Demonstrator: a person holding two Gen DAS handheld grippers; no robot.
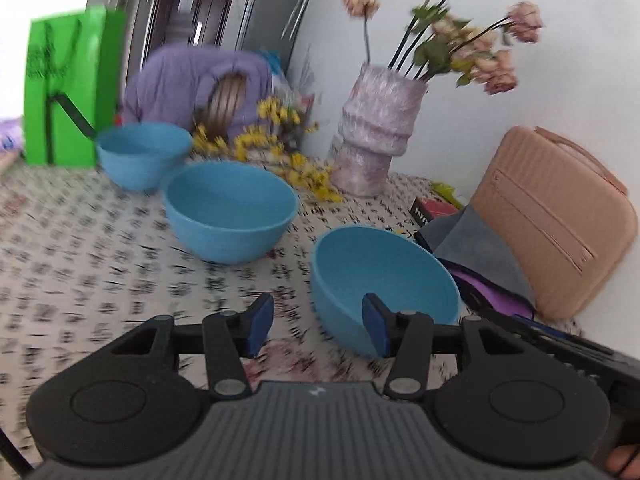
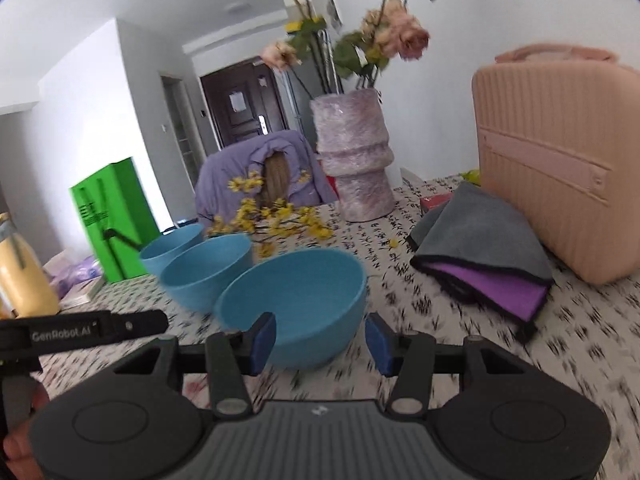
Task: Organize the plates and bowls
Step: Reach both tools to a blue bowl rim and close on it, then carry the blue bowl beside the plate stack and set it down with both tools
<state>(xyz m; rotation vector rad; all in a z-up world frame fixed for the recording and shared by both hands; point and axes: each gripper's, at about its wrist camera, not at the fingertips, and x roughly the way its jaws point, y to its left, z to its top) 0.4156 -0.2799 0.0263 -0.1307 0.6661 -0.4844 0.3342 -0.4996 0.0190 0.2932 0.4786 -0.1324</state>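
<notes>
Background stuff on the counter (image 2: 460,320), which has a pale cloth with dark little marks on it: pinkish ribbed vase (image 1: 370,140) upper middle of the left wrist view, faded pink roses (image 1: 484,52) poking out toward the upper right; yellow flower sprigs (image 1: 280,140) lying just left of the vase base; bright green bag (image 1: 64,88) at the far left; peach ribbed case (image 2: 560,168) standing upright on the right of the right wrist view, folded grey and purple cloths (image 2: 488,256) just left of it; lilac jacket (image 2: 244,176) draped over a chair behind; dark door (image 2: 240,108) further back; yellow bottle (image 2: 24,276) at the left edge.
</notes>
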